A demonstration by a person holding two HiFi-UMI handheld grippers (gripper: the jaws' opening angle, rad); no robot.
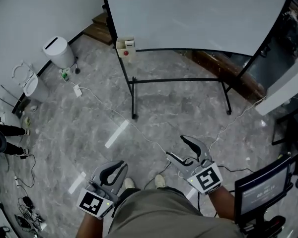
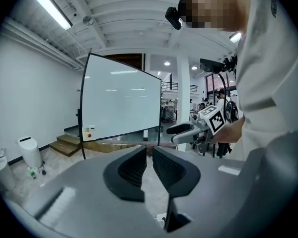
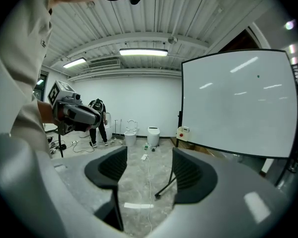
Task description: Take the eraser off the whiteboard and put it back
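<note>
The whiteboard (image 1: 188,14) stands on a black frame a few steps ahead of me. A small white block with a red dot (image 1: 125,47) sits at its lower left corner; it also shows in the left gripper view (image 2: 89,132) and the right gripper view (image 3: 182,132). I cannot tell whether it is the eraser. My left gripper (image 1: 120,166) is low by my body, its jaws together with nothing between them (image 2: 149,157). My right gripper (image 1: 176,148) is held a little further forward, its jaws wide apart and empty (image 3: 149,167). Both are far from the board.
The stand's black legs (image 1: 134,115) and a white cable (image 1: 139,130) cross the grey stone floor between me and the board. A white bin (image 1: 59,52) and a toilet bowl (image 1: 27,81) stand at left, where a person (image 1: 2,138) bends. A screen on a stand (image 1: 260,187) is at right.
</note>
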